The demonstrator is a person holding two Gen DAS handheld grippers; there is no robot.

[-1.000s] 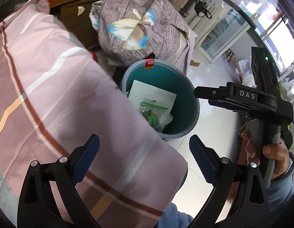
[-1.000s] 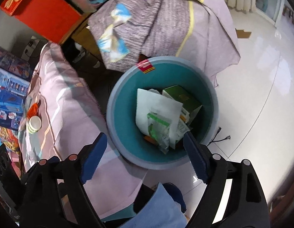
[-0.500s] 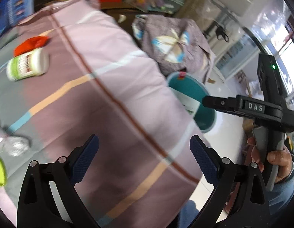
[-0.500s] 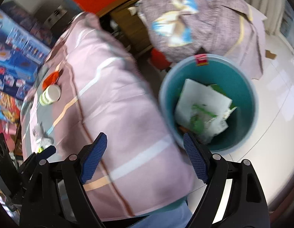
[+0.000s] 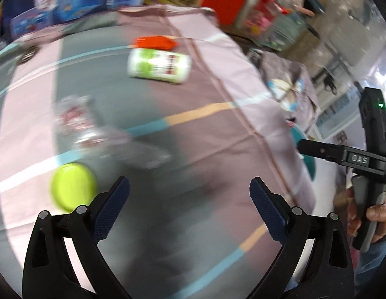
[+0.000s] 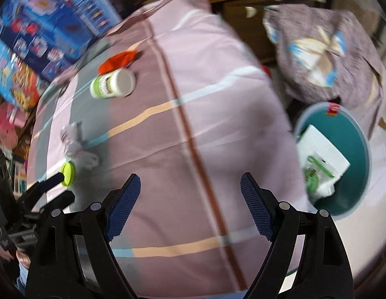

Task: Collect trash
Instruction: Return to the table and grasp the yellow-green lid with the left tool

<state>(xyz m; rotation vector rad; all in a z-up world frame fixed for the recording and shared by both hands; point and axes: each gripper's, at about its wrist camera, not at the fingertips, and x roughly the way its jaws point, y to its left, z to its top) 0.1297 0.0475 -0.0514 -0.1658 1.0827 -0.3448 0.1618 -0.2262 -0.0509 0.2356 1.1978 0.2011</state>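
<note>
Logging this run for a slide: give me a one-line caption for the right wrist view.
Open right gripper above striped tablecloth; bottle, wrappers and lime lid await; teal bin at right.

Tablecloth [image 6: 205,114] on the surface is showing pink, mauve and grey blocks with white, tan, light-blue and brown stripes. Lying bottle [image 5: 159,66] is showing green-white label with red print; wrapper [image 5: 155,42] behind it is showing red-orange. Lid [image 5: 72,190] is showing lime yellow. Crumpled clear plastic [image 5: 85,122] is showing red print. Bin [image 6: 352,134] is showing teal inside, grey-blue rim. Both claws [image 5: 189,210] [image 6: 190,204] are showing black arms, blue textured pads.
</note>
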